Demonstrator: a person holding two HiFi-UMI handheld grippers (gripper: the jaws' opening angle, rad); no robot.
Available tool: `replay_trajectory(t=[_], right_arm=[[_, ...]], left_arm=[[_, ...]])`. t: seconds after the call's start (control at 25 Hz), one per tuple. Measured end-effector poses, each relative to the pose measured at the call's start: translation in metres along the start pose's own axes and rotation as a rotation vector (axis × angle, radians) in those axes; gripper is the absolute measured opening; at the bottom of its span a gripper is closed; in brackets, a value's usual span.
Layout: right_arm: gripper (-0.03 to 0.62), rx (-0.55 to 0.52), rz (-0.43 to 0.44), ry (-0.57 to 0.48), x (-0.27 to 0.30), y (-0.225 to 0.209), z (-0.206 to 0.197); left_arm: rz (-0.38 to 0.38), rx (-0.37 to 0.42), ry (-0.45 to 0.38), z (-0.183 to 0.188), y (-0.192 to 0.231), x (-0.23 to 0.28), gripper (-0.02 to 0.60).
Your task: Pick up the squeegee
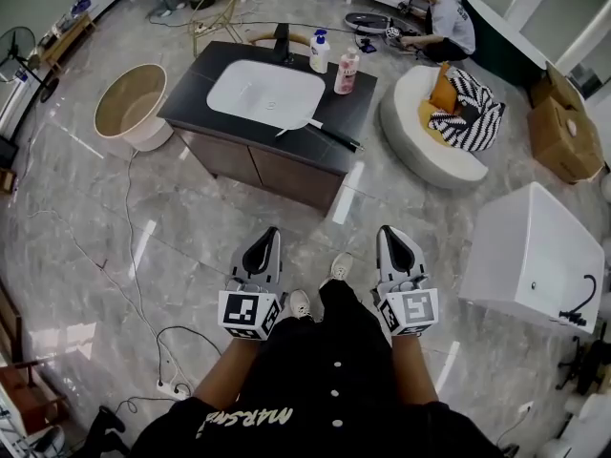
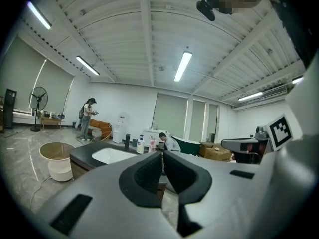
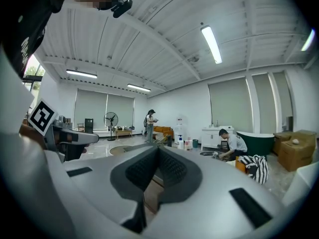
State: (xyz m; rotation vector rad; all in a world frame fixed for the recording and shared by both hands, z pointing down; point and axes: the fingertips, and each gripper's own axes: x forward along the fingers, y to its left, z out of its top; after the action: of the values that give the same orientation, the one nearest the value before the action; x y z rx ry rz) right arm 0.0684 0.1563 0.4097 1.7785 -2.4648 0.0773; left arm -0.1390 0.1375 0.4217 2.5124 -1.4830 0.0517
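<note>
Squeegee (image 1: 332, 135): lies on vanity top (image 1: 191, 93), well apart. Probably light, with a stiff handle; take mid-handle. Left gripper (image 1: 269, 237), right gripper (image 1: 389, 235): jaws pressed together, empty.

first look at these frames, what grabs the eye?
The left gripper and right gripper, both shut and empty, sit at bottom centre of the head view, pointing at a dark vanity with a white sink. A squeegee lies on the counter just right of the sink, with two bottles at the far edge.
</note>
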Motion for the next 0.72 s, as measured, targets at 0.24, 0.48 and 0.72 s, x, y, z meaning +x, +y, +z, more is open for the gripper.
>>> replay_trajectory(t=[0.24,0.48,0.72], right_arm=[[-0.005,0.009,0.014,0.000,0.025,-0.008,-0.005],[-0.005,0.014,0.037,-0.021,0.069,-0.030,0.000],[-0.005,0.020,0.052,-0.024,0.124,-0.070,0.001]], left_arm=[[0.021,0.001,0.000,0.001,0.011,0.018,0.021],[0.053,0.014,0.005,0.007,0.026,0.053,0.021],[0.064,0.031,0.015,0.014,0.035,0.116,0.021]])
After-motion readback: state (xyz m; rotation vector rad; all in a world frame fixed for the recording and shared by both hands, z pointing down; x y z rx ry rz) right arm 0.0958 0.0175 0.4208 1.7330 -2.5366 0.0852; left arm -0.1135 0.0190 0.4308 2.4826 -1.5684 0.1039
